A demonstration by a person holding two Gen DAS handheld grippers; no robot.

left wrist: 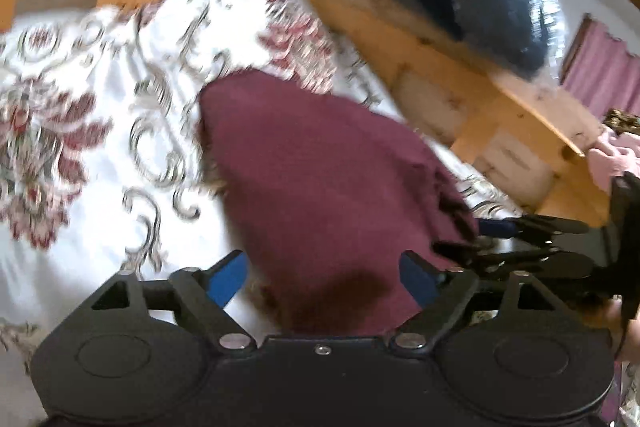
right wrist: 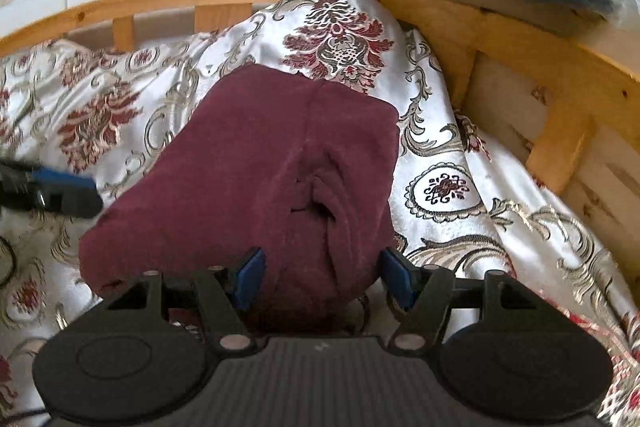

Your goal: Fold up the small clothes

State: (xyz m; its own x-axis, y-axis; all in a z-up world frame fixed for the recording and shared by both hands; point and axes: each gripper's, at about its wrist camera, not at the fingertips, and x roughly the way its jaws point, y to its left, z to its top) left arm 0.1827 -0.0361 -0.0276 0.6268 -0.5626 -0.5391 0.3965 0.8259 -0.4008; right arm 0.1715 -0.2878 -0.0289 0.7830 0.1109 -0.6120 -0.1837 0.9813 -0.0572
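Maroon fleece garment [right wrist: 248, 163] folded, creased, on glossy damask bedspread [right wrist: 440, 131]; both jaws wide, empty.

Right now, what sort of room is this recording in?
Most likely a bedroom: a maroon garment lies on a floral bedspread, inside a wooden bed frame against a wall.

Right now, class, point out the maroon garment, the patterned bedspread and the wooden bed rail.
maroon garment [right wrist: 256, 155]: right wrist view, middle of the cloth.
patterned bedspread [right wrist: 440, 187]: right wrist view, oval motif right of the garment.
wooden bed rail [right wrist: 168, 1]: right wrist view, top bar.
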